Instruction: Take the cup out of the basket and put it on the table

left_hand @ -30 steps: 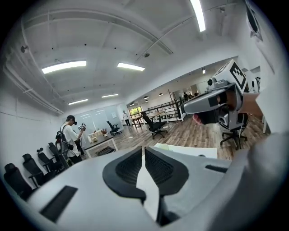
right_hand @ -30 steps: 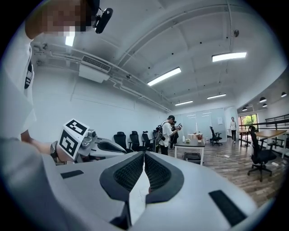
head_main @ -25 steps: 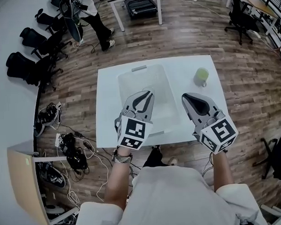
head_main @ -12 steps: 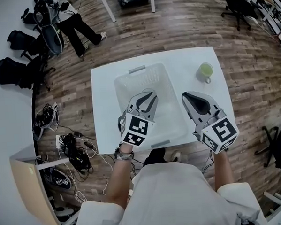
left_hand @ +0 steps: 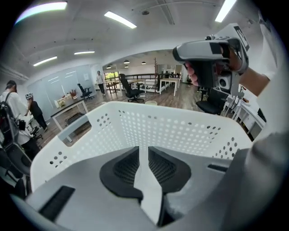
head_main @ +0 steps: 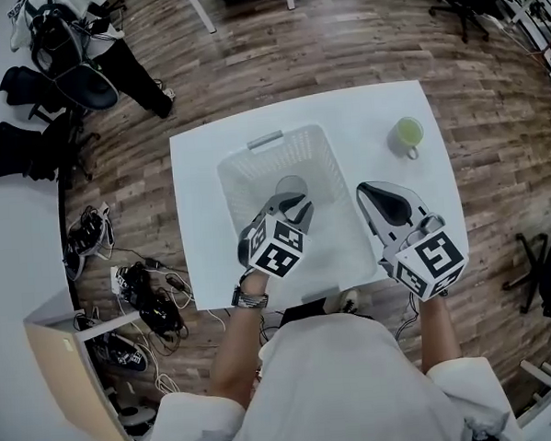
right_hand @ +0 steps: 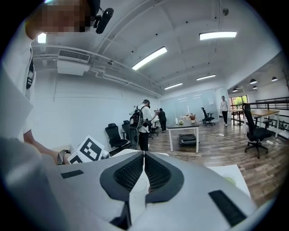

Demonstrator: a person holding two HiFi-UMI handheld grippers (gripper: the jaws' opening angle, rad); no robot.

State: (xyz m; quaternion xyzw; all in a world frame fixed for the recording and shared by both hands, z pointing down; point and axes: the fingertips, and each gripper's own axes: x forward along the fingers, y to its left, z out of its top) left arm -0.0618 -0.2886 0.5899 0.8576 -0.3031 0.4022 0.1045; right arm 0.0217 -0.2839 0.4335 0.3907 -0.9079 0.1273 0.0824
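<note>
Head view shows the green cup (head_main: 405,132) on the white table (head_main: 208,154), near the far right corner, outside the white basket (head_main: 227,176) and well apart from it. The cup stands upright with its long axis vertical and its mouth facing up. Its handle points toward the person's side of the table.

The left gripper (head_main: 289,203) is tipped down inside the basket, over the basket's middle. In the left gripper view its jaws stand a narrow slit apart. Only the perforated basket wall shows through the gap, and nothing is gripped. A round grey patch (head_main: 292,186) lies on the basket floor just past the tips; what it is cannot be told.

The right gripper (head_main: 374,196) is held over the table just beside the basket's right wall, on the near side of the cup and not touching it. In the right gripper view its pads meet at the tips, with nothing between them. Part of the cup's pale green rim shows low on the right behind the jaw.
</note>
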